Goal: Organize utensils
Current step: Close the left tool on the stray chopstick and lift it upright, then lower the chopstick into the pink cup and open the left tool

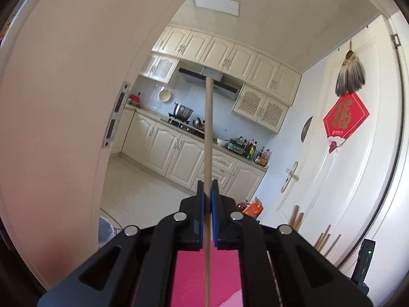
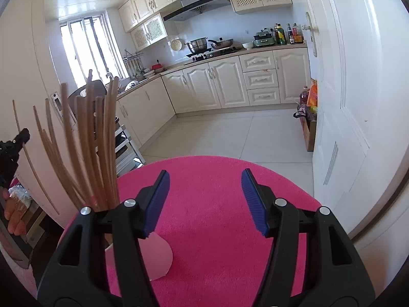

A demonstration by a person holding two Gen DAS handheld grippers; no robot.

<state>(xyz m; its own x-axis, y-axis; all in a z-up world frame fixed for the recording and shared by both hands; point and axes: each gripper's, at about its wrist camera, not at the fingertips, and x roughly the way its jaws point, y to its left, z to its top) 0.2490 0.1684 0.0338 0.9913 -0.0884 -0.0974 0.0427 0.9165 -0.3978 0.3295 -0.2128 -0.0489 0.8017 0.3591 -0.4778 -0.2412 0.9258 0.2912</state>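
My left gripper [image 1: 207,188] is shut on a single wooden chopstick [image 1: 208,133], which stands upright between the blue pads, raised above the pink table mat [image 1: 191,271]. My right gripper [image 2: 205,199] is open and empty, low over the round pink mat [image 2: 217,204]. A bunch of several wooden chopsticks [image 2: 94,140] stands fanned out in a pale pink holder [image 2: 156,255] just left of the right gripper. Some chopstick tips [image 1: 297,217] show at the lower right of the left wrist view. The left gripper [image 2: 12,145] appears at the far left edge of the right wrist view.
A white door [image 2: 345,102] stands close on the right, a cream door frame [image 1: 64,102] on the left. Beyond is a kitchen with cabinets, a stove with pots [image 2: 204,43] and a tiled floor [image 2: 230,133]. A black device [image 1: 364,263] stands at the right.
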